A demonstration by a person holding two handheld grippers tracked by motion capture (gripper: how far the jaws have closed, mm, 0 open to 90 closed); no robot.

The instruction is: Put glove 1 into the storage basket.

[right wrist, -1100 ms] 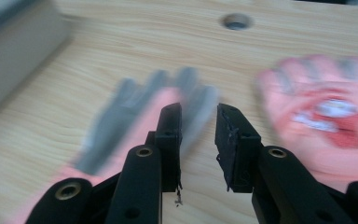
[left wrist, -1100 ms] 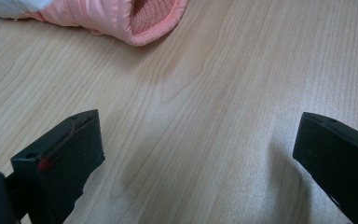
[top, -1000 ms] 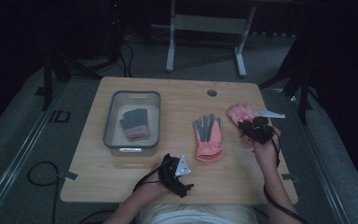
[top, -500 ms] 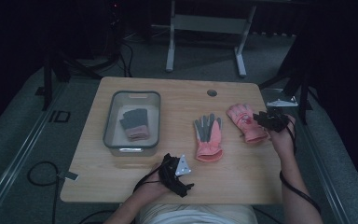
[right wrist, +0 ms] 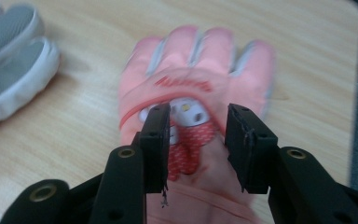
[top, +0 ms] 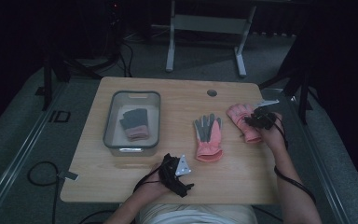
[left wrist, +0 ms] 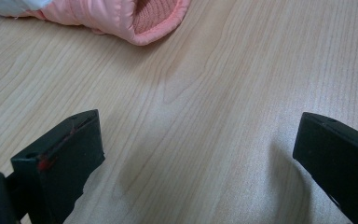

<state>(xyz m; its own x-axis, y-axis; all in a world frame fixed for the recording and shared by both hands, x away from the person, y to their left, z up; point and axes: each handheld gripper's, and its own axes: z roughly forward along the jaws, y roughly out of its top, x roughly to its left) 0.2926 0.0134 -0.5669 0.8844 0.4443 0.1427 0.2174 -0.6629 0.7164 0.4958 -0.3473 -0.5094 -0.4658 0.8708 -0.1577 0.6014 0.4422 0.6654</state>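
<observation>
Right gripper point(right wrist: 196, 140): fingers point(right wrist: 156, 140) part-way apart, having just been opening. They straddle the wrist end of the pink glove point(right wrist: 196, 88), which lies back-up on the table point(right wrist: 84, 130), its fingertips pointing away from the gripper. The frame is blurred, so whether the pads touch the fabric is hard to call; they look clear of it, with no grip on the glove. In the high view the same right gripper point(top: 260, 119) sits over that glove point(top: 240, 116) near the table's right edge, the person's right forearm running up to it from below.

Left gripper point(left wrist: 191, 154): fingers point(left wrist: 60, 163) wide apart, nothing between them, bare wood under them. It rests at the near edge of the table point(top: 242, 172) in the person's left hand point(top: 161, 179).

Second glove point(top: 208, 137): pink with grey palm up, flat on the table at mid-width, just left of the first glove and apart from it. Its cuff shows at the top of the left gripper view point(left wrist: 135, 18).

Grey-rimmed bin point(top: 109, 126): on the left half of the table, holding a grey and pink glove point(top: 134, 123).
</observation>
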